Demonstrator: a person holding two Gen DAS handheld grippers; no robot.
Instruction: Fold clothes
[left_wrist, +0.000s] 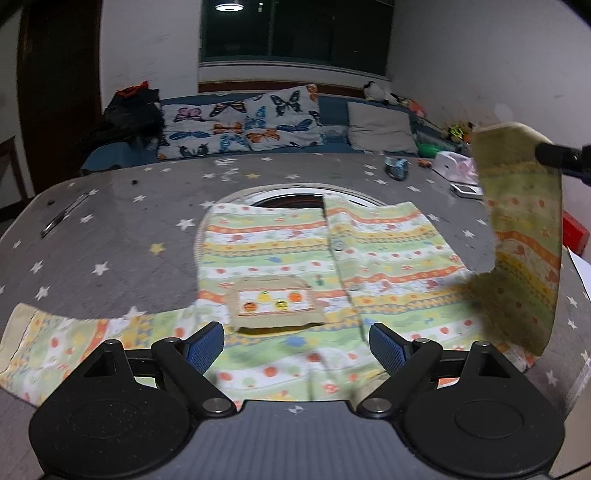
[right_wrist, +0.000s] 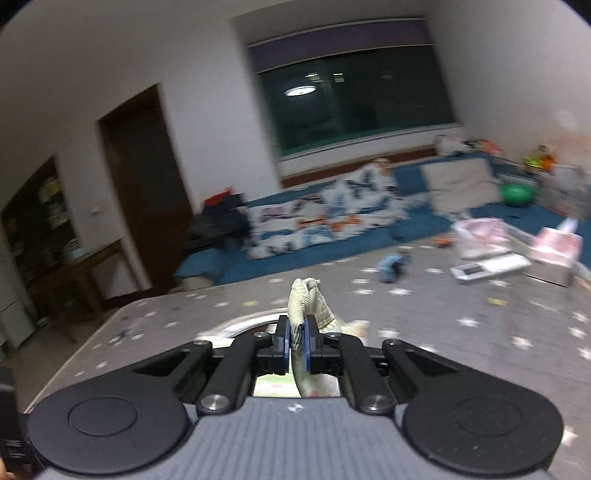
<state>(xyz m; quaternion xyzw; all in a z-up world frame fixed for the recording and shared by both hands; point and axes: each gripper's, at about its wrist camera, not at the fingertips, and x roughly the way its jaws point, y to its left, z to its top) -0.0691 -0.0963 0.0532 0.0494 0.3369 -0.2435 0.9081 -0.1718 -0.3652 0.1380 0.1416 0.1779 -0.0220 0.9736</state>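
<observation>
A child's striped green, orange and yellow shirt (left_wrist: 295, 254) lies spread flat on the grey star-patterned table (left_wrist: 122, 229), with a beige chest pocket (left_wrist: 275, 304). One sleeve (left_wrist: 55, 343) lies flat at the lower left. The other sleeve (left_wrist: 524, 236) hangs lifted at the right, its beige cuff (right_wrist: 308, 301) pinched in my right gripper (right_wrist: 297, 345), which is shut on it. My left gripper (left_wrist: 297, 345) hovers open over the shirt's near part, nothing between its blue pads (left_wrist: 205, 347).
On the table's far right lie a small blue toy (left_wrist: 397, 168), a phone (left_wrist: 467, 190), a pink tissue box (right_wrist: 554, 245) and a red object (left_wrist: 574, 234). Beyond the table is a blue sofa with butterfly pillows (left_wrist: 240, 123) and a beige cushion (left_wrist: 380, 127).
</observation>
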